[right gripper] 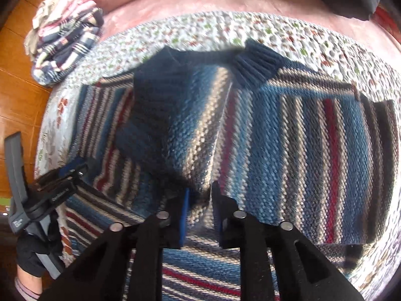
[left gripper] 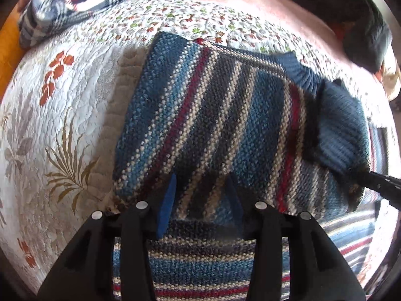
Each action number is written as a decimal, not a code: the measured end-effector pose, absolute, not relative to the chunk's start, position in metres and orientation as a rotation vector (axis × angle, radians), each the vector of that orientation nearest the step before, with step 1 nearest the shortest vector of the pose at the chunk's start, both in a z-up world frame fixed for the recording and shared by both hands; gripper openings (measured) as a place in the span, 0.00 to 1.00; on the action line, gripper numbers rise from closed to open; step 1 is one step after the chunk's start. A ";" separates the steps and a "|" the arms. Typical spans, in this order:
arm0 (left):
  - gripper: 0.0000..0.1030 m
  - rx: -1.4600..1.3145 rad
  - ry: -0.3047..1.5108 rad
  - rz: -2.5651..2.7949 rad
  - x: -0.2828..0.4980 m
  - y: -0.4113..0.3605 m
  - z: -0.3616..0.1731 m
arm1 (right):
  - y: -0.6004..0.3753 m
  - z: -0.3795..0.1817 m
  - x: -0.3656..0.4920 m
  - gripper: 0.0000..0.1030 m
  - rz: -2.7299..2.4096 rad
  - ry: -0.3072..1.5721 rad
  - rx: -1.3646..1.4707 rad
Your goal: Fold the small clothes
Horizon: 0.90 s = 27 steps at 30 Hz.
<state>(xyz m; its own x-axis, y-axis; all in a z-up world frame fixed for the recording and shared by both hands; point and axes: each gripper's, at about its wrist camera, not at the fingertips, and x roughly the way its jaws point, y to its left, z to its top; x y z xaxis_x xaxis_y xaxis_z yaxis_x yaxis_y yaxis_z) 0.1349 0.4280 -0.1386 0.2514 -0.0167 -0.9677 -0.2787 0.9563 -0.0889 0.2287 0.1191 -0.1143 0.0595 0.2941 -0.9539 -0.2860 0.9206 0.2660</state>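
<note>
The sweater (left gripper: 225, 115) is lying partly folded on the quilt (left gripper: 75, 115), one striped panel being carried across the rest. The left gripper (left gripper: 203, 195) is pinching the lifted edge between its part-closed fingers; the right gripper (right gripper: 199, 215) is likewise clamping a bunched fold. The thick knit is looking heavy, so it is risking slipping from either pinch. With uneven pulls, the blue cuff (left gripper: 343, 130) is likely dragging and skewing the fold.
</note>
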 end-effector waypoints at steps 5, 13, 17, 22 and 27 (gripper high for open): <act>0.43 -0.345 1.290 0.174 0.137 0.439 -0.129 | 0.115 -0.082 0.221 0.28 0.372 1.324 -0.098; 0.44 -0.384 1.256 0.162 0.134 0.446 -0.117 | 0.194 -0.066 0.215 0.42 0.500 1.266 -0.299; 0.44 -0.397 1.290 0.165 0.133 0.448 -0.129 | 0.226 -0.093 0.228 0.42 0.440 1.305 -0.337; 0.45 -0.372 1.300 0.171 0.131 0.445 -0.136 | 0.230 -0.114 0.239 0.12 0.360 1.323 -0.403; 0.49 -0.319 1.298 0.171 0.133 0.436 -0.137 | 0.187 -0.082 0.234 0.11 0.386 1.270 -0.237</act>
<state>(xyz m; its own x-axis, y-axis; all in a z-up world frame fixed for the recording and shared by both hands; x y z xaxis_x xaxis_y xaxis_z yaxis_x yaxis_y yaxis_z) 0.1332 0.4361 -0.1375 0.2650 -0.0535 -0.9628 -0.3017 0.9437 -0.1354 0.2339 0.1875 -0.0815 0.2452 0.1500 -0.9578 -0.4083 0.9120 0.0383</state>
